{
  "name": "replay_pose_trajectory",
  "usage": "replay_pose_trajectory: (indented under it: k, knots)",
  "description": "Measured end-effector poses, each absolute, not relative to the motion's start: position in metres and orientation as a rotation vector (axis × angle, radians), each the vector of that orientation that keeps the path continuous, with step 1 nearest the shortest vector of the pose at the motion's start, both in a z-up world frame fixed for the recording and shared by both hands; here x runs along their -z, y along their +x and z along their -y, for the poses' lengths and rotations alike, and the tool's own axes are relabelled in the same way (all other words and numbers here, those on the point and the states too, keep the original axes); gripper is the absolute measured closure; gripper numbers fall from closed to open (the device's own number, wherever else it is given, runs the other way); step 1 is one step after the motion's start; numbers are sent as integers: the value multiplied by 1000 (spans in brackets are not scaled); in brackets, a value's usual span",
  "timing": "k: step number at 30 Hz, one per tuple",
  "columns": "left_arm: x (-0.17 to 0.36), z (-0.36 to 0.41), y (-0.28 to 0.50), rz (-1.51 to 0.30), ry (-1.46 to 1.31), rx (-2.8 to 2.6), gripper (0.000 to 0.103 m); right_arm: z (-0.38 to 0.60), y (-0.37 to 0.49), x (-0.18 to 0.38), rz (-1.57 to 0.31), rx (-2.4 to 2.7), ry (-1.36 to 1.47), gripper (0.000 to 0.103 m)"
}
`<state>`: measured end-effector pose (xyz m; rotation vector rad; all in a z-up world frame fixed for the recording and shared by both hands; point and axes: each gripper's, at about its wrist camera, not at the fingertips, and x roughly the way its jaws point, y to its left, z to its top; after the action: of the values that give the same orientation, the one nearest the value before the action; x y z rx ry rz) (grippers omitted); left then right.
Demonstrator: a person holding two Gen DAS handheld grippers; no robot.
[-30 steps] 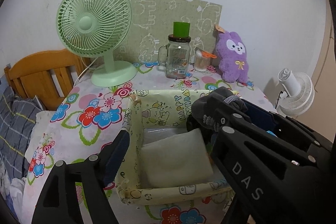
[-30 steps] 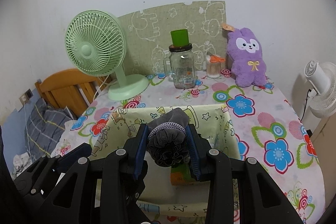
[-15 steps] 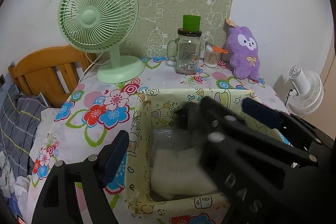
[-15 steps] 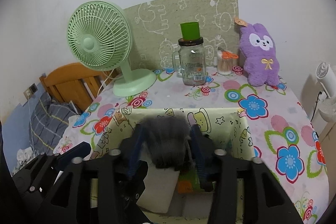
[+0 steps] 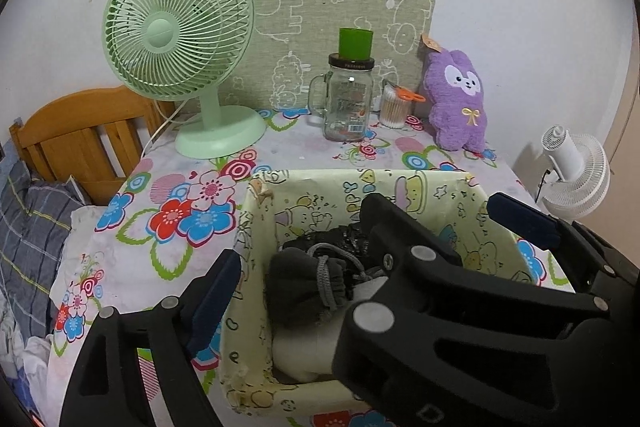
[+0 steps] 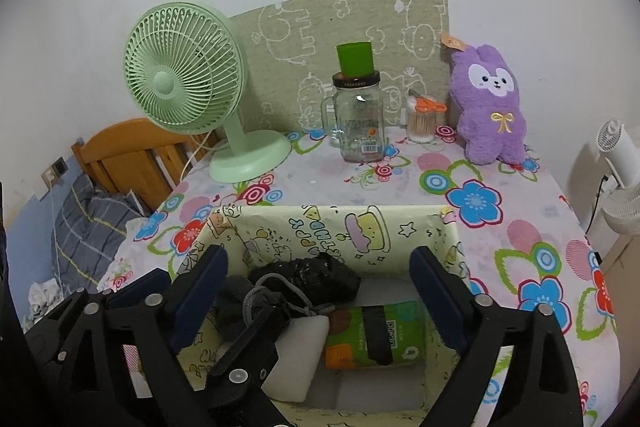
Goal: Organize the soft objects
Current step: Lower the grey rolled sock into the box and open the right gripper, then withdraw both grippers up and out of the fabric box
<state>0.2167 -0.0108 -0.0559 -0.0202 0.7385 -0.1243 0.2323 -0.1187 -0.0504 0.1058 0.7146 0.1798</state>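
A grey drawstring pouch [image 5: 308, 287] [image 6: 240, 303] lies loose in the yellow cartoon-print basket [image 5: 260, 227] [image 6: 320, 227], partly on a white foam block [image 6: 296, 359]. A black crumpled bundle [image 6: 308, 275] lies behind it and a green packet [image 6: 376, 335] to its right. My right gripper [image 6: 318, 259] hangs over the basket with its jaws opening and nothing between the pads. My left gripper [image 5: 316, 267] is also opening and holds nothing; its left finger is outside the basket's left wall. A purple plush bunny [image 5: 458, 107] [image 6: 490, 107] stands at the table's back right.
On the floral tablecloth [image 6: 480, 203] stand a green desk fan [image 5: 180, 39], a glass jar mug [image 6: 358, 123] topped by a green cup, and a cotton-swab jar [image 6: 420, 125]. A white fan [image 5: 576, 171] is off the right edge. A wooden headboard [image 5: 76, 143] and plaid bedding are at the left.
My right gripper's jaws spread wide and let go of the grey pouch, which dropped into the basket onto the white block. The left gripper hardly moved.
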Motion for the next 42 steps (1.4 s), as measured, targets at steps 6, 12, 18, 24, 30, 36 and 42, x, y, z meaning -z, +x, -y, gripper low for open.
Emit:
replay_pose_trajectory:
  k: [6, 12, 18, 24, 30, 36, 42]
  knots:
    - [51, 17, 210, -723, -26, 149, 15, 125, 224, 45, -711, -162, 104, 4]
    - [43, 24, 198, -699, -11, 145, 12, 133, 211, 36, -694, -152, 112, 4]
    - [37, 28, 186, -683, -12, 147, 9, 138, 197, 29, -681, -137, 106, 3]
    - [32, 31, 173, -664, -4, 145, 5, 144, 182, 22, -665, -130, 112, 3]
    - [24, 34, 155, -634, -2, 152, 4, 146, 162, 12, -630, -122, 103, 3]
    - [17, 35, 137, -604, -1, 157, 2, 148, 142, 1, -601, -121, 97, 3]
    - [12, 34, 120, -582, -3, 158, 1, 147, 123, -6, -577, -120, 85, 3]
